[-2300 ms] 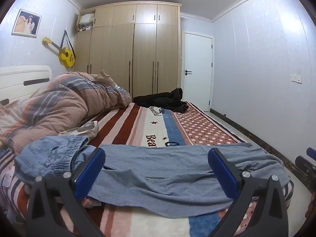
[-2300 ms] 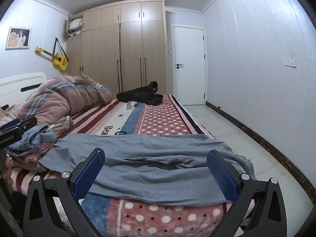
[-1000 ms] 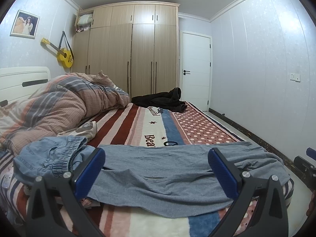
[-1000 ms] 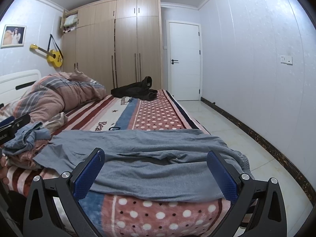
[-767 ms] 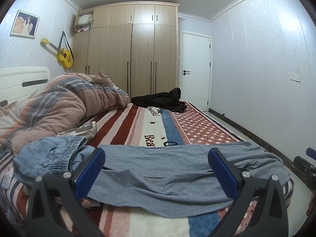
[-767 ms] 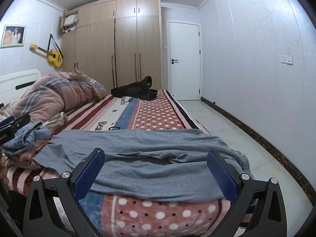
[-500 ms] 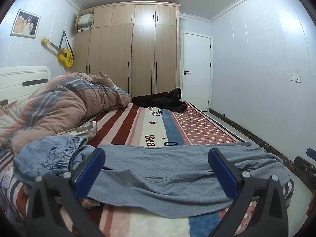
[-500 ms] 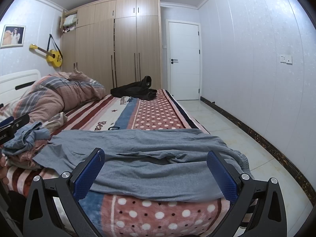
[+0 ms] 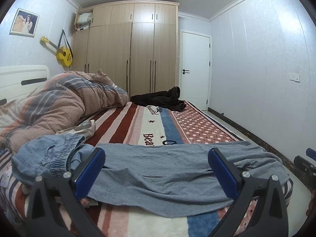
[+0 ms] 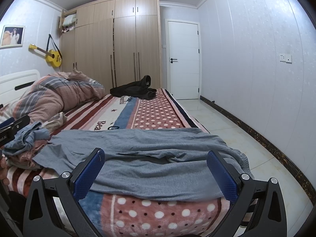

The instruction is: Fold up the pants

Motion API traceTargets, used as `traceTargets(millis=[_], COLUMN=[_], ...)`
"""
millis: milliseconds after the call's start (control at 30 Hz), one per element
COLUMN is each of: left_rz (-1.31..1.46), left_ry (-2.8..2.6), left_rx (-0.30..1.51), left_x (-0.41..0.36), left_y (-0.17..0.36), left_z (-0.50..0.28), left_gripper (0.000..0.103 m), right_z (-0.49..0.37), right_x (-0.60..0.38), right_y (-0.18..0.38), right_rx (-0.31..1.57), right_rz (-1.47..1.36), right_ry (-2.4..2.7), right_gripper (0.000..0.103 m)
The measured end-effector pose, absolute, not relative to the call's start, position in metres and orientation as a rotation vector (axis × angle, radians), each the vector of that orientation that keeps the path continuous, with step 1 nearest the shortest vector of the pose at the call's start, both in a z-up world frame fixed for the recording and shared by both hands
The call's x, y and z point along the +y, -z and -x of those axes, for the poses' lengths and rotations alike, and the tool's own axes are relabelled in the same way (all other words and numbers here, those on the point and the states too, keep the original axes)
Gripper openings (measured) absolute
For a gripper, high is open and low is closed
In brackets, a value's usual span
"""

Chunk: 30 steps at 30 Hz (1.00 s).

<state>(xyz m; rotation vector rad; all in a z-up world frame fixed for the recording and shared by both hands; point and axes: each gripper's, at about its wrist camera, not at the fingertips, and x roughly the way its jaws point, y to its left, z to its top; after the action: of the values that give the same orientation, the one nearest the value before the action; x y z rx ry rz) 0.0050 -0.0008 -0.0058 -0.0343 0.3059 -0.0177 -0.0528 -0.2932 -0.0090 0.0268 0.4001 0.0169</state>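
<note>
Grey pants [image 9: 167,169] lie spread sideways across the near end of the bed, legs toward the left, waistband at the right edge; they also show in the right wrist view [image 10: 150,158]. My left gripper [image 9: 157,172] is open and empty, held just in front of the pants' near edge. My right gripper [image 10: 156,174] is open and empty, in front of the waist half of the pants. The left gripper's body shows at the left edge of the right wrist view [image 10: 11,128].
A bundle of blue denim clothes [image 9: 49,154] lies at the left of the pants. A striped quilt [image 9: 55,106] is heaped at the headboard. Dark clothes [image 9: 162,98] lie at the far end of the bed. Tiled floor [image 10: 237,130] runs along the right side.
The right wrist view has shifted slightly, with the bed a little nearer and lower in frame. The pants have not moved. Both grippers stay open.
</note>
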Motion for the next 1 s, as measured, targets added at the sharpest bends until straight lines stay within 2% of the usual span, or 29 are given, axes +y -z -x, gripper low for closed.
traceTargets(millis=[667,1000], left_rz=[0.087,0.228], left_ry=[0.108,0.053], left_rx=[0.336,0.578], left_x=[0.010,0.041], left_y=[0.016,0.089], left_z=[-0.009,-0.055], left_gripper=[0.102,0.102], right_z=[0.051,0.016], right_x=[-0.294,-0.310], right_y=[0.010,0.041], right_rx=[0.403,0.473], right_rz=[-0.028,-0.085], right_ry=[-0.003,-0.003], right_gripper=[0.102,0.102])
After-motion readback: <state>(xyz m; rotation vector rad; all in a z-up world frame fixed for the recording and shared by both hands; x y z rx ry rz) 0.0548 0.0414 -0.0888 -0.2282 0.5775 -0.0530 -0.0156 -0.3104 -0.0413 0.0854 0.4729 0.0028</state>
